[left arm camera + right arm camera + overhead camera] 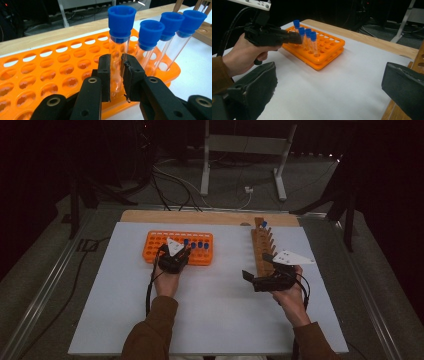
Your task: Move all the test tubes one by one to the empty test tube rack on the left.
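White table covering is spread across the lower centre of the high view, with dark floor and cables beyond it. An orange rack is seen left of centre, a wooden rack right of centre. The left gripper is clamped on a blue-capped tube seated in the orange rack — three more tubes stand at the upper right of the left gripper view. The right gripper is held wide open, nothing between its pads. The pick-up step is judged to be in hand — next, a straight lift clear of the neighbouring tubes is called for.
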`<action>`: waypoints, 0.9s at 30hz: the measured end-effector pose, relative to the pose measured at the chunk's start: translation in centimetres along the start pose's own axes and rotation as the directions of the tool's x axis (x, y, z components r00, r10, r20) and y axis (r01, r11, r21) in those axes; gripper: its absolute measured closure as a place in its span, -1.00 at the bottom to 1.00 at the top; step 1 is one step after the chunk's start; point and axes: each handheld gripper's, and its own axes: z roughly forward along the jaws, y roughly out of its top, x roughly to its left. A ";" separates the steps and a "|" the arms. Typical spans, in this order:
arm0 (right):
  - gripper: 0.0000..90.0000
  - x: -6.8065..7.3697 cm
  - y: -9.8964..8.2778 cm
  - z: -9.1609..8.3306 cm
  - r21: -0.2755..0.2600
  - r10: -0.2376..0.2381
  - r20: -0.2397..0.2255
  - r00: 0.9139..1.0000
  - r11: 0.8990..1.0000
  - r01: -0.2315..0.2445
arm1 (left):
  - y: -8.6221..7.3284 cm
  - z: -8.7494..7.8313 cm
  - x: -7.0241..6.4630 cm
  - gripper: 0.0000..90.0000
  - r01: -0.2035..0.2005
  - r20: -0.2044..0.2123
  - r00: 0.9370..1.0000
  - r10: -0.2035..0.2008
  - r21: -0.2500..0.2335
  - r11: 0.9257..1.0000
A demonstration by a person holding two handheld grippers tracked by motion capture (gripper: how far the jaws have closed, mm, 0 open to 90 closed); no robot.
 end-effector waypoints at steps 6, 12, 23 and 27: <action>-1.00 0.1 -0.1 0.2 0.009 -0.002 -0.005 1.000 1.000 0.002 | -0.2 0.4 0.0 0.75 -0.007 0.006 1.000 0.007 0.043 0.999; -1.00 -0.1 -0.2 0.2 0.014 0.002 -0.005 1.000 1.000 -0.002 | -0.3 0.5 -0.1 0.75 -0.005 0.008 1.000 0.004 0.055 0.998; -1.00 -0.1 -0.2 0.3 0.015 0.002 -0.006 1.000 1.000 -0.002 | -0.3 0.4 0.0 0.74 0.010 0.006 1.000 -0.010 0.058 0.998; -1.00 -0.2 -0.3 0.2 0.014 0.006 -0.006 1.000 1.000 -0.006 | -0.4 0.2 0.3 0.57 0.030 0.026 0.999 -0.032 0.063 0.998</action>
